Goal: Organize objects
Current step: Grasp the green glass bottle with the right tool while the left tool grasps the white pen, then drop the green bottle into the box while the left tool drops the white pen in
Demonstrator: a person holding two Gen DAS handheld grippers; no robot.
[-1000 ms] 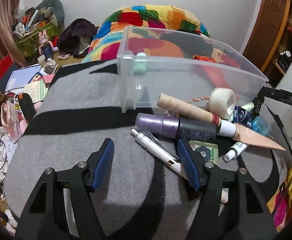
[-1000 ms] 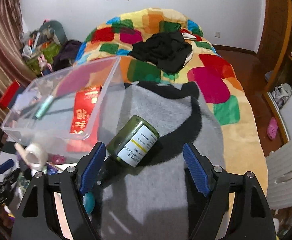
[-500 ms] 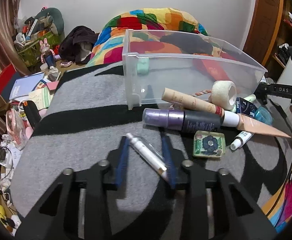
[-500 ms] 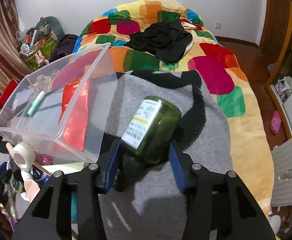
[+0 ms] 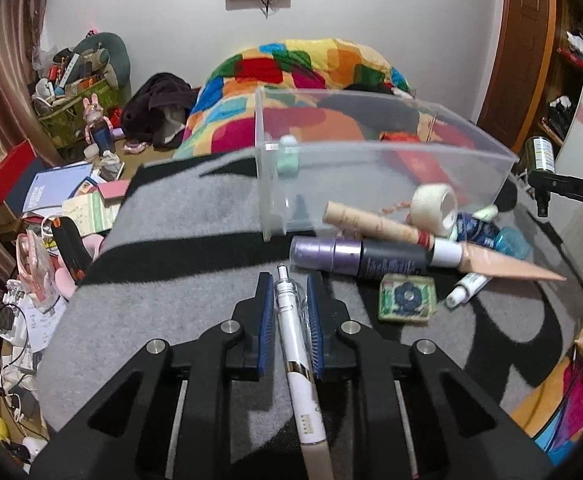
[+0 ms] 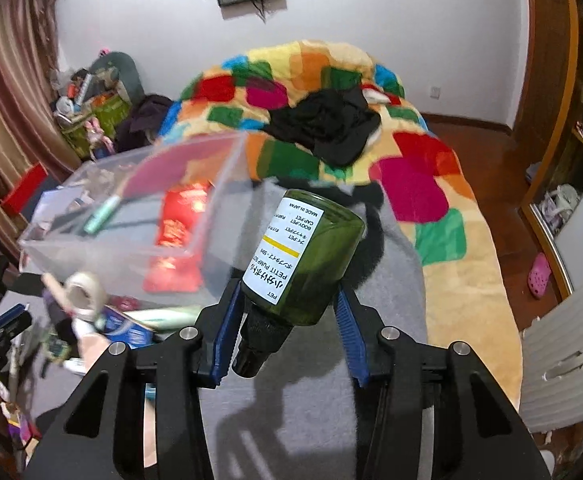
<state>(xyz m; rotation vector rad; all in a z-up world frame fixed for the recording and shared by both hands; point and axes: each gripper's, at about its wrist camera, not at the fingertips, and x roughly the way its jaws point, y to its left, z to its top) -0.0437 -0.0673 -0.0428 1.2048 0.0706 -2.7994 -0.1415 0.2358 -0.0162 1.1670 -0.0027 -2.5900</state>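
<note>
A white pen (image 5: pixel 291 320) lies lengthwise between the blue pads of my left gripper (image 5: pixel 289 284), whose jaws are closing and press on its sides. The pen sits just above the grey and black blanket (image 5: pixel 171 280). My right gripper (image 6: pixel 287 292) is shut on a dark green pump bottle (image 6: pixel 307 248) with a white label, held base-forward and off the blanket. The clear plastic bin (image 5: pixel 371 168) stands ahead of the left gripper and left of the right one (image 6: pixel 131 248). It holds a mint tube (image 6: pixel 101 214) and a red packet (image 6: pixel 175 228).
Loose toiletries lie in front of the bin: a purple and black bottle (image 5: pixel 355 258), a beige tube (image 5: pixel 379 226), a tape roll (image 5: pixel 433 204), a green flower tile (image 5: pixel 407 298), a small white tube (image 5: pixel 467 288). Beyond is a bed with a patchwork quilt (image 6: pixel 411 176). Clutter covers the floor at left (image 5: pixel 59 200).
My left jaws have come together on the pen, which now lies straight along the fingers. My right jaws closed on the green bottle and raised it off the blanket.
</note>
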